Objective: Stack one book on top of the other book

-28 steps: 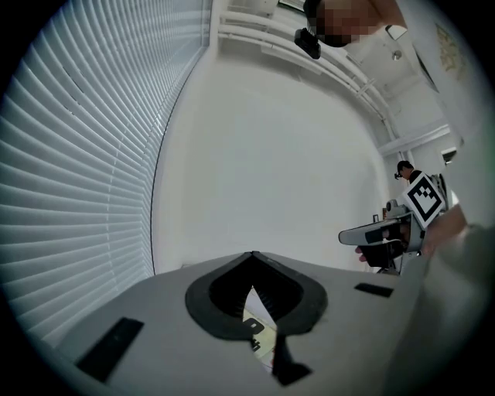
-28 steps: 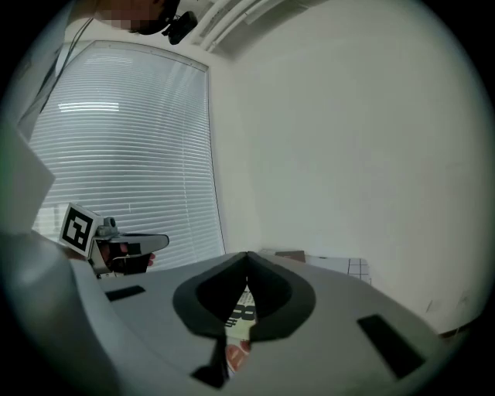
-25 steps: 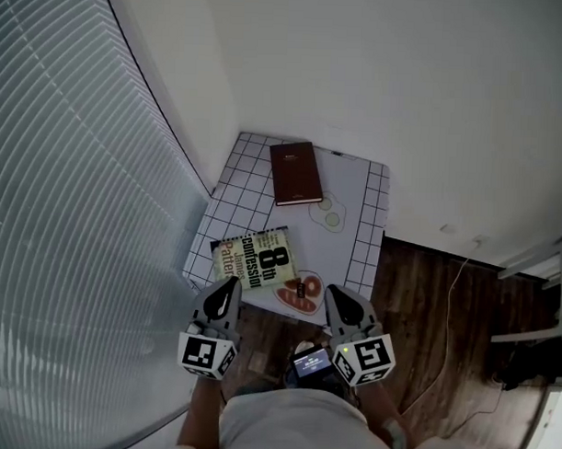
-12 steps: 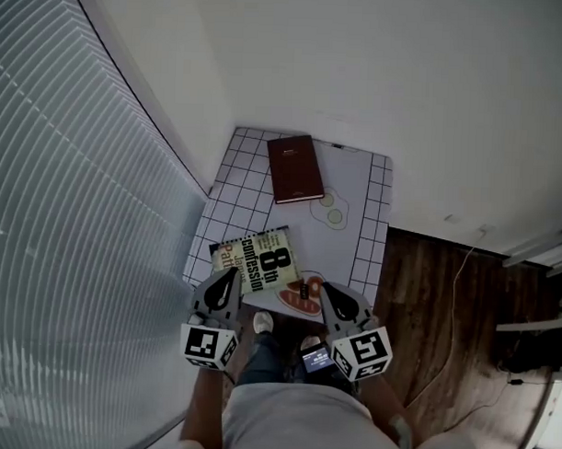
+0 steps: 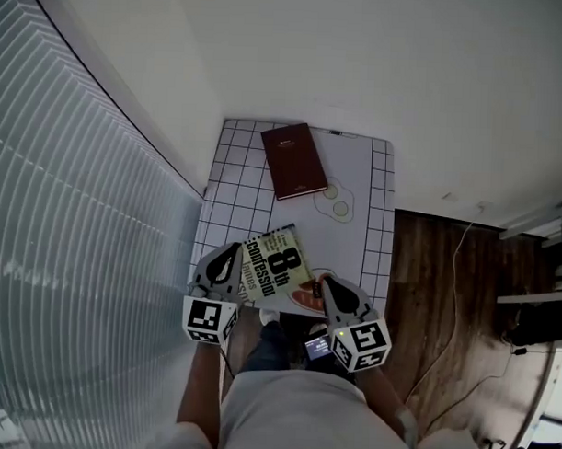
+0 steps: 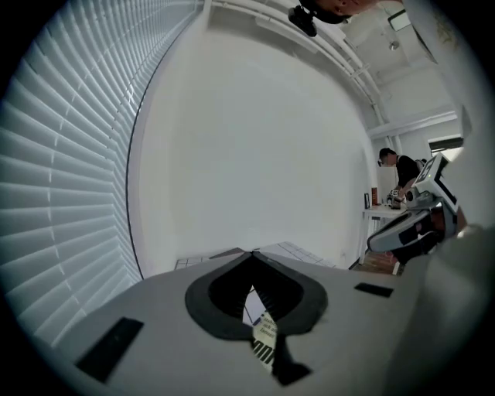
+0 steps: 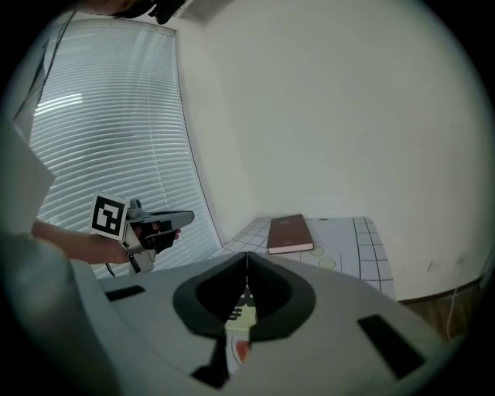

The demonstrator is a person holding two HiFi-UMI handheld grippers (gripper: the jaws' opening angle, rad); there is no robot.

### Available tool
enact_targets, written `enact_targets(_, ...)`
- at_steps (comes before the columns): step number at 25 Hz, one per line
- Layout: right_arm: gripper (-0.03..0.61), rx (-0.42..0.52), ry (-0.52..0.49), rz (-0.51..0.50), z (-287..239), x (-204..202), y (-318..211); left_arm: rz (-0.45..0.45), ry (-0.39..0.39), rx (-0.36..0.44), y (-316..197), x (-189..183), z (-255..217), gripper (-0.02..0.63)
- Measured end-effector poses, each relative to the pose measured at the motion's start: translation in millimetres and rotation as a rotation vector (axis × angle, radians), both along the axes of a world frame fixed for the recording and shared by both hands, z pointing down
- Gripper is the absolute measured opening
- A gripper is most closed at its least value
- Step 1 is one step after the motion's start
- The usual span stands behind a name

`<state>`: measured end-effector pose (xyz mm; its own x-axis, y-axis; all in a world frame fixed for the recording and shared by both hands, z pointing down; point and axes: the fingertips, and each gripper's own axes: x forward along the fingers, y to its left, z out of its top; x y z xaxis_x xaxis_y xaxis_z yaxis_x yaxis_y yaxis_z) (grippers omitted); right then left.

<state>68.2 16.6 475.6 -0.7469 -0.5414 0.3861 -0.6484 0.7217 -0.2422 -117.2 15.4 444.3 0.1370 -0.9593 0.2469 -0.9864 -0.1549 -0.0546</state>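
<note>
Change: both grippers have come forward and down to the table's [image 5: 229, 185] front edge. A second ago they hung short of it. Now they flank the near book, so the pick-up is only beginning and nothing is stacked yet.

Left gripper [image 5: 234, 250]: jaws closed tip to tip and empty. Its own view shows only a strip of book print below the gap behind the tips. The tip is at the near book's left edge; I cannot tell whether it touches.

Near book [image 5: 281, 263]: it lies between the two grippers, just right of the left tip and just left of the right tip, at the table's front edge. It appears at a different angle than before, but the head camera has shifted too, so I cannot tell whether the book itself moved. It doesn't look lifted.

Right gripper [image 5: 327, 285]: jaws also shut and empty. The book's corner and a red print [image 5: 306, 298] on the table top show beneath it.

Red book [image 5: 299, 161]: it lies flat, well ahead of both grippers at the table's far side, untouched and in the same spot on the table as before.

Judgement: the jaws must open before either gripper can clamp the near book. With both closed, the only option now is nudging.

Containers: none. The red print and the two round prints [image 5: 336, 200] right of the red book are flat pictures and hold nothing.
</note>
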Motion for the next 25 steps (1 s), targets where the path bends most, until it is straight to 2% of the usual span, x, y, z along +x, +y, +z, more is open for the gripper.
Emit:
enact_targets(4,0.008,-0.073,0.036,0.038,23,-22,2,0.042,0.008,-0.041,-17,-19,18,0.008)
enact_targets(8,0.008,-0.165,0.038,0.083,47,-37,3,0.130,-0.021,-0.097,-34,-27,45,0.008)
enact_targets(14,0.010,-0.352,0.017,0.165,88,-45,11,0.251,-0.038,-0.230,-52,-32,95,0.009)
enact_targets(18,0.038,-0.408,0.049,0.171,110,-46,19,0.365,-0.015,-0.356,-55,-25,124,0.011)
enact_targets(20,0.103,-0.491,0.015,0.166,120,-50,27,0.396,-0.008,-0.392,-55,-22,135,0.011)
enact_targets(22,0.164,-0.610,-0.066,0.157,127,-57,37,0.410,-0.012,-0.415,-56,-21,142,0.018)
enact_targets(23,0.185,-0.666,-0.109,0.159,130,-61,41,0.420,-0.012,-0.432,-57,-20,145,0.047)
enact_targets(25,0.208,-0.753,-0.167,0.178,136,-66,47,0.457,-0.004,-0.484,-55,-16,154,0.150)
